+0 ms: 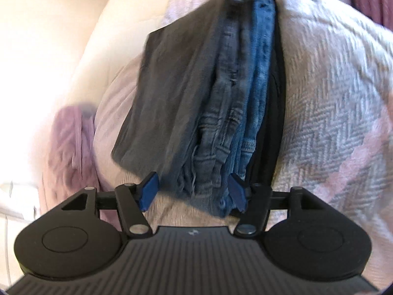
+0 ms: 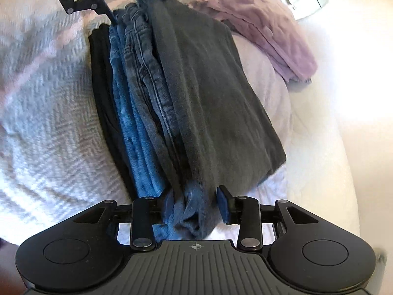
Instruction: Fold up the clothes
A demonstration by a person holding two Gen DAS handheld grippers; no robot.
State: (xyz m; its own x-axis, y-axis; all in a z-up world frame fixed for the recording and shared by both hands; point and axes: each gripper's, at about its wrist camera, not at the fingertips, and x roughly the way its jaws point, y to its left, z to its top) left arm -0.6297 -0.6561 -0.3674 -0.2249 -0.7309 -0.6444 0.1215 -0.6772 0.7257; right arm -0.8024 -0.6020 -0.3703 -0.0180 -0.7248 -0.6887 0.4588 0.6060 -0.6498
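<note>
step: carrying folded stack (image 1: 208,103) | left gripper (image 1: 194,191) and right gripper (image 2: 196,206) clenched on stack's opposite ends | advice: keep both level, squeeze evenly, set down beside lilac garment (image 2: 265,32)

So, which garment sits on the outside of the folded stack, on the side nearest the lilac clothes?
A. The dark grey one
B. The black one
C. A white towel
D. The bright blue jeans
A: in the right wrist view the dark grey garment is the outermost layer, facing the lilac clothes.
</note>
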